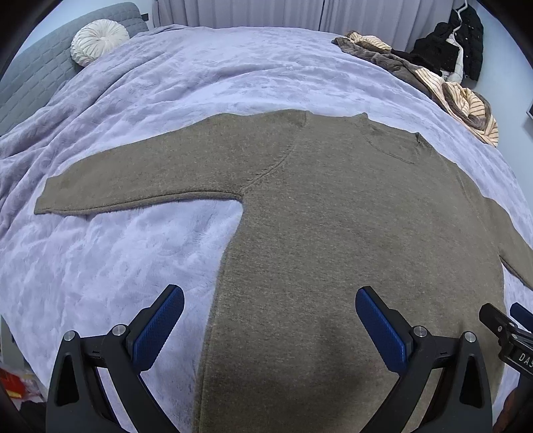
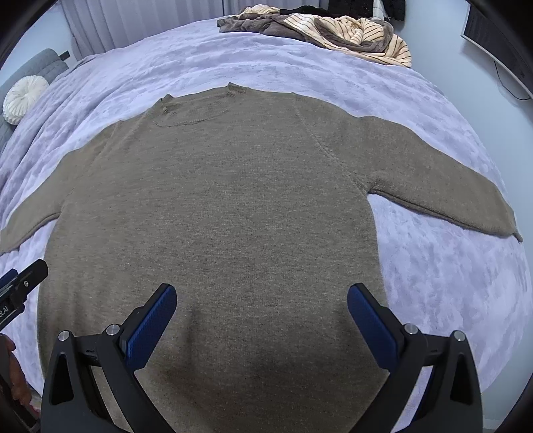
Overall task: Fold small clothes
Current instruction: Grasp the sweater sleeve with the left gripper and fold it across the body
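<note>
Lilac blanket [image 1: 100, 266] lies bare around your sweater [image 1: 333, 216], spread flat, sleeves out, hem nearest you. Your left claw [image 1: 269, 319] and right claw [image 2: 261, 316] hover wide open, empty, above the hem.

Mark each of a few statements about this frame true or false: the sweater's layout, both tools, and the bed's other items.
1. The olive-brown knit sweater lies spread flat with both sleeves out. True.
2. The left tool is shut on the hem. False: it is open, holding nothing.
3. The right tool is open. True.
4. The sweater lies on a bare wooden table. False: it lies on a lilac plush blanket.
5. A pile of brown and striped clothes lies beyond the collar. True.
</note>
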The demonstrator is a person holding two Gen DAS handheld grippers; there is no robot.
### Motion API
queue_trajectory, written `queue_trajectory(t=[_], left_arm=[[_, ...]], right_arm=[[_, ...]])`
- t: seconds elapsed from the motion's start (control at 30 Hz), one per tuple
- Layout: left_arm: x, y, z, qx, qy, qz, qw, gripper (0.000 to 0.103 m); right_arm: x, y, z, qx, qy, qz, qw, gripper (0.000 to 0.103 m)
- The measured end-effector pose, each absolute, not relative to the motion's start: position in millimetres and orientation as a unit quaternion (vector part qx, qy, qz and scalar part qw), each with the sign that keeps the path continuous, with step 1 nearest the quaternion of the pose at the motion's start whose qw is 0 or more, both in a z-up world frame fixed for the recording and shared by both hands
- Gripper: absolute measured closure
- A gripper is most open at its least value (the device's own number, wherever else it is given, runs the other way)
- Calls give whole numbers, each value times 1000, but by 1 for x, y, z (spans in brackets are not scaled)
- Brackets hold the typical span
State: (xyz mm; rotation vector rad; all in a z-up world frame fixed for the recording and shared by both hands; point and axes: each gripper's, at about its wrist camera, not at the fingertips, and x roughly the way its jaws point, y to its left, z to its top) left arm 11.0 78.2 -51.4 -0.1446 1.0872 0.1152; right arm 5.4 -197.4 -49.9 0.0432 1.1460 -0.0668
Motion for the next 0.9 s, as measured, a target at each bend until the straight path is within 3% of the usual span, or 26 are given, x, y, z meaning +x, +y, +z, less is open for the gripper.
queue_trajectory(t=[0.37,0.67,0.73,0.8,0.83,0.9], left_arm=[[33,203,-72,-176,478,60,858,0],[44,348,-117,-364,422,101,825,1],[47,363,-125,-391,403,108,821,25],[51,372,-132,-410,389,109,818,90],[53,376,-136,-417,382,106,818,97],[55,378,-136,-424,361,97,825,97]], right_arm=[[11,-138,-46,6,531,38,846,1],[16,-79,-54,-12,541,102,835,1],[16,-73,-55,-13,543,109,833,1],[16,-68,-56,-9,544,117,831,1],[15,-67,-57,-5,543,122,831,1],[14,-67,-57,1,542,131,830,1]])
